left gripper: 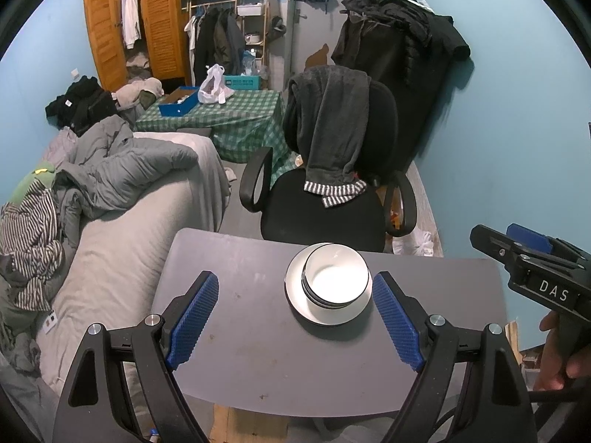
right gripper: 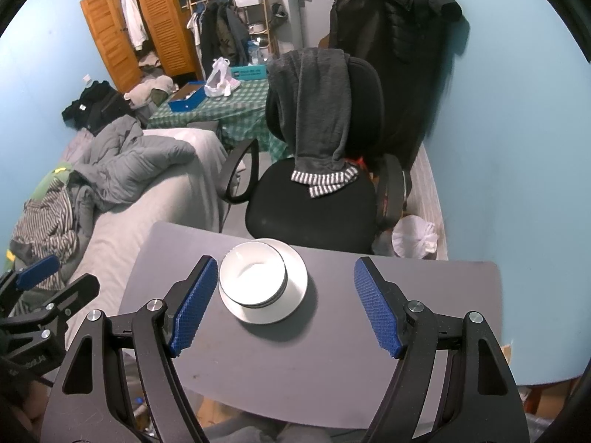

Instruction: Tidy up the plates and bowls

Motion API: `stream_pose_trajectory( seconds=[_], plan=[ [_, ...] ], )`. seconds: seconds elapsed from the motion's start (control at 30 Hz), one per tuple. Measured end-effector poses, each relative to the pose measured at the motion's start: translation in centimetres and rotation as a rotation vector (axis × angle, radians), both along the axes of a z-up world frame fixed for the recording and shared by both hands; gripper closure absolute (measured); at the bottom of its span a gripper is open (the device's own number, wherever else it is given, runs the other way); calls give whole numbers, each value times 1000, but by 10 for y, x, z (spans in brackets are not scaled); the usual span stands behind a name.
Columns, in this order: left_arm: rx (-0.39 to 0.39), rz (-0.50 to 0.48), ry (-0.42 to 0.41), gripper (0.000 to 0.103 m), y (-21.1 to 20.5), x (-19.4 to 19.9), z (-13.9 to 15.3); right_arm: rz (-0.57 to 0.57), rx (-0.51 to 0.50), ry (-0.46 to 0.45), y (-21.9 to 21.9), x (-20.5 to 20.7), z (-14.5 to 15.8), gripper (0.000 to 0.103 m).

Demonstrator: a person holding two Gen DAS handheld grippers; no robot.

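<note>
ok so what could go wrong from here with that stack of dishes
1. The bowls sit nested on the plate off-centre, toward its far side; lifting the plate by one edge could tip the stack.
2. The stack stands close to the table's far edge, by the chair; a forward nudge might push it off.
3. Both the left tool and right tool are open nearby; they could collide.

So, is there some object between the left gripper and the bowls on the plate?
Nothing visible. The left gripper is open above bare grey table, and the stacked bowls on the white plate sit just ahead, slightly right of its centre.
</note>
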State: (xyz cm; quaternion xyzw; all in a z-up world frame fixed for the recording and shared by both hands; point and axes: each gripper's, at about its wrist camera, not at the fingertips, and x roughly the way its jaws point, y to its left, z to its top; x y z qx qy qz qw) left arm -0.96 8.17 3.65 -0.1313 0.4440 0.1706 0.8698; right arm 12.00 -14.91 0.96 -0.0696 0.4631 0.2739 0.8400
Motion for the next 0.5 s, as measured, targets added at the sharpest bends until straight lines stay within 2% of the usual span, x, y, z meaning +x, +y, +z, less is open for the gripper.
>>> stream_pose_trajectory(
  seconds=[0.5],
  plan=[
    [-5, 31, 2, 16, 3, -4, -3, 17, 0, 3, 9, -8, -4, 27]
  ],
)
